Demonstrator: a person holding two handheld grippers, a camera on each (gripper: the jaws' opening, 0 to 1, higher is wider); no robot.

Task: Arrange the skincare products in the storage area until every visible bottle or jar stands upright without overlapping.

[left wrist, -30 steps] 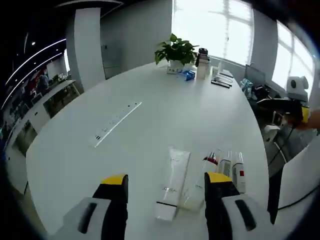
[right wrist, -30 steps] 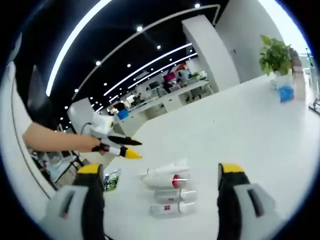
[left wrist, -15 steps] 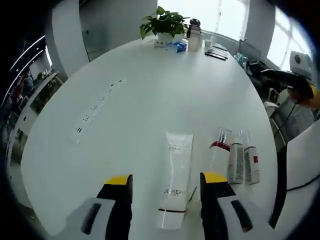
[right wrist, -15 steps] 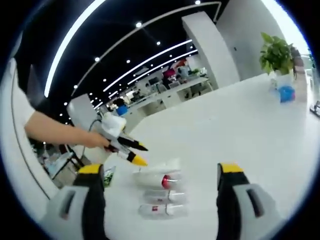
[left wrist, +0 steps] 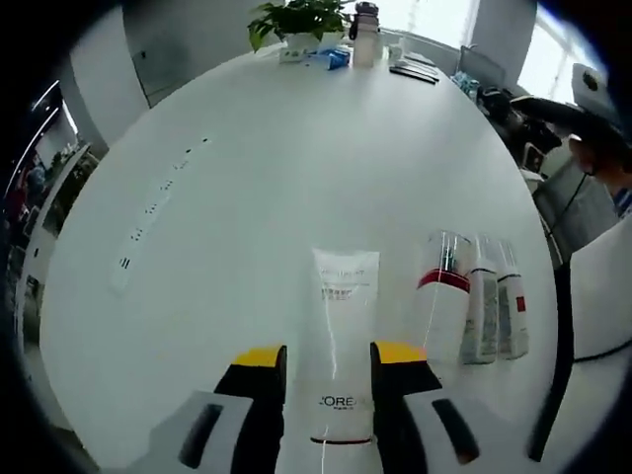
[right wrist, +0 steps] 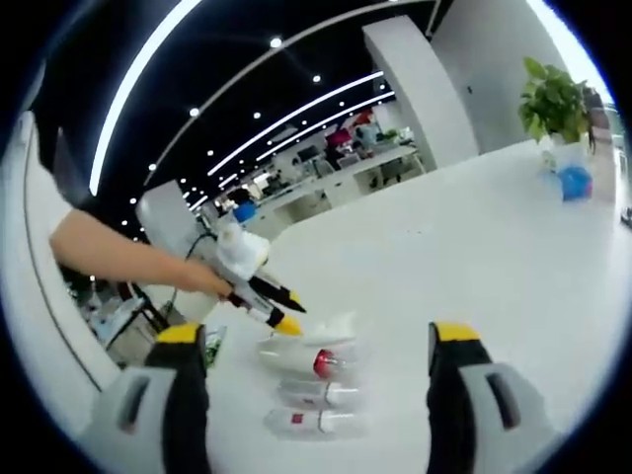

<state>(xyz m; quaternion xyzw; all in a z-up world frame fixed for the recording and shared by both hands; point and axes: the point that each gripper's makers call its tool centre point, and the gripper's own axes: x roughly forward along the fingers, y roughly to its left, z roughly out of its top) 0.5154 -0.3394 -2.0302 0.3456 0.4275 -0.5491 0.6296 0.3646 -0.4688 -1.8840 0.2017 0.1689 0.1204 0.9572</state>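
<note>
White tube [left wrist: 339,354] lies flat on the surface [left wrist: 257,197], between your left tool's [left wrist: 329,359] spread jaws; three bottles [left wrist: 474,296] lie beside it. Your right tool [right wrist: 318,339] hangs wide apart.

The white tube [left wrist: 341,346] lying flat on the counter [left wrist: 247,197] carries the brand L'OREAL in dark letters near its cap end (in the left gripper view it sits low, between the yellow tips). Higher up the same tube is a small block of print, too fine to read. The slim bottles [left wrist: 489,306] beside it bear red label patches whose lettering cannot be made out
</note>
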